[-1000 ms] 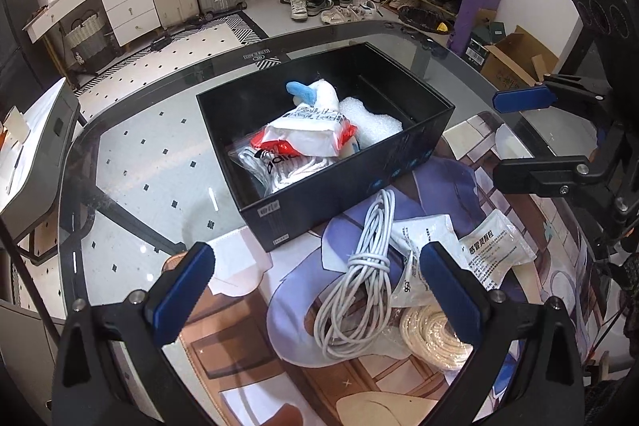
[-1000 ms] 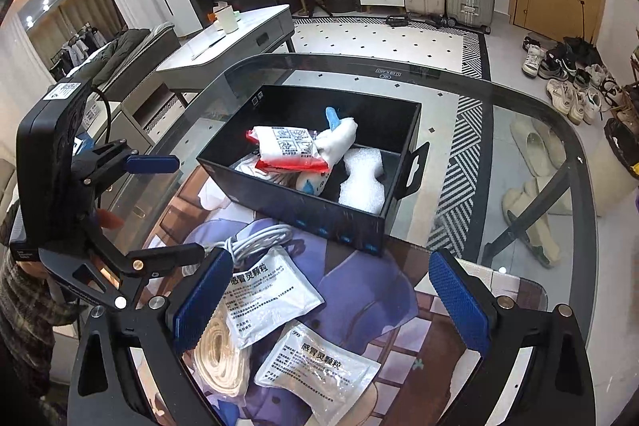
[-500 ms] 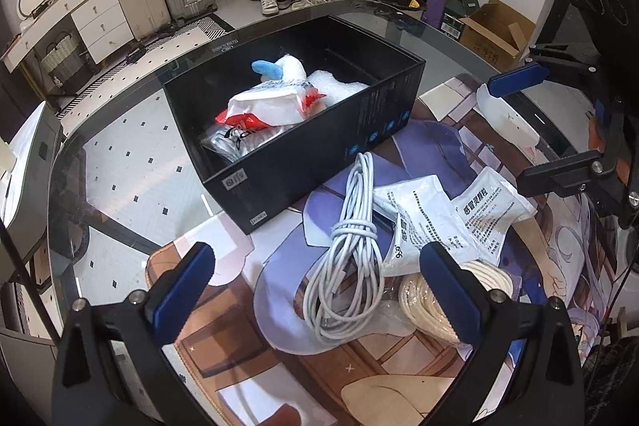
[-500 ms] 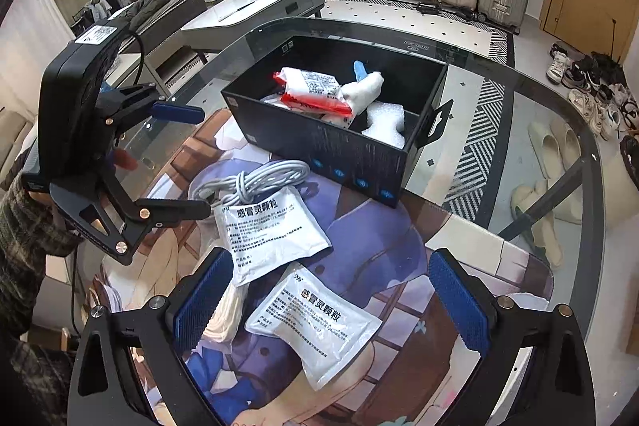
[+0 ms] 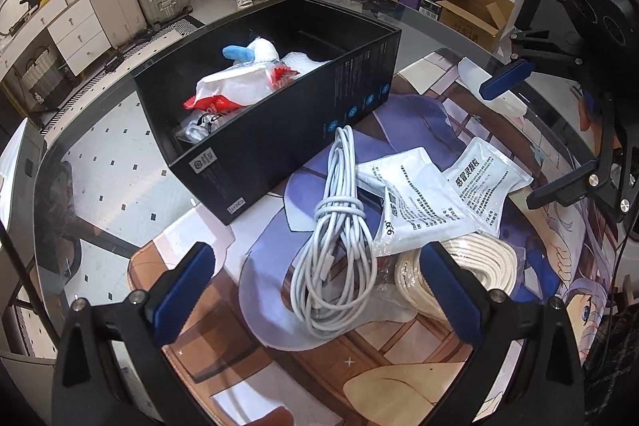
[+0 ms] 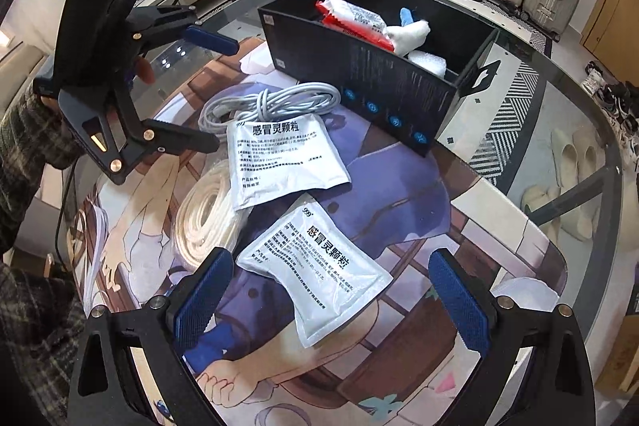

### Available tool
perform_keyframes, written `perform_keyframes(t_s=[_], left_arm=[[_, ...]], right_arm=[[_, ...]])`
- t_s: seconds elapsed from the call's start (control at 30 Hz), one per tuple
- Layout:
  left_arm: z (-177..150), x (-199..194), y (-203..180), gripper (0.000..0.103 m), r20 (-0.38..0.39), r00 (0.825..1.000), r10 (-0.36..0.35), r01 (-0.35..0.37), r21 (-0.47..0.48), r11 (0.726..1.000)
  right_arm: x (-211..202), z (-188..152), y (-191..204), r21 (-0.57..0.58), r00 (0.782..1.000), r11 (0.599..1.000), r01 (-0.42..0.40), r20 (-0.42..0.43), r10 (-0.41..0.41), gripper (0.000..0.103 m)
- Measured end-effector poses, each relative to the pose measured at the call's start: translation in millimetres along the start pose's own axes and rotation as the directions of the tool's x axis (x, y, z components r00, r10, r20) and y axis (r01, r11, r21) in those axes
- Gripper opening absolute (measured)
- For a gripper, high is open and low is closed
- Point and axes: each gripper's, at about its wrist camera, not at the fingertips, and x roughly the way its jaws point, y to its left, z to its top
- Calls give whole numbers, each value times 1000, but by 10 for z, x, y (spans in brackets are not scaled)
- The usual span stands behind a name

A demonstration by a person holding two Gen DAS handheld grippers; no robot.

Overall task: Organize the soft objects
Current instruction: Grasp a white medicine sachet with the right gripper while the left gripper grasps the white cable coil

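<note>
I hold both tools wide open and empty above the tabletop [image 5: 100, 162]: my left tool [image 5: 319, 290] over the white cable [image 5: 339, 226], my right tool [image 6: 331, 300] over the nearer packet [image 6: 319, 266], since each still lies outside the black box [image 5: 279, 130], where soft things are collected.

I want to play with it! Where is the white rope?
The white rope lies coiled on the picture mat, partly under a white packet, beside the grey cable; in the left wrist view it is lower right.
</note>
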Motion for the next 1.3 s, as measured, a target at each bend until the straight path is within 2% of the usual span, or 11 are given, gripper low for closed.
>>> perform_keyframes(t_s=[0.3, 0.7, 1.1, 1.2, 1.3], left_arm=[[-8, 88, -2, 102, -28, 998, -56, 57, 37, 998], [42, 242, 26, 100, -49, 996, -71, 73, 57, 996], [56, 272, 98, 79, -29, 994, -107, 108, 33, 994], [68, 279, 96, 77, -25, 993, -111, 112, 31, 993], [87, 273, 90, 70, -21, 993, -119, 119, 30, 992]], right_arm=[[153, -107, 62, -100, 996, 995, -7, -87, -1, 100], [395, -81, 69, -174, 986, 985, -10, -166, -19, 100], [484, -64, 60, -199, 986, 980, 6, -163, -39, 100], [490, -62, 85, -191, 986, 982, 9, -161, -40, 97], [456, -23, 75, -183, 987, 983, 15, -157, -44, 90]])
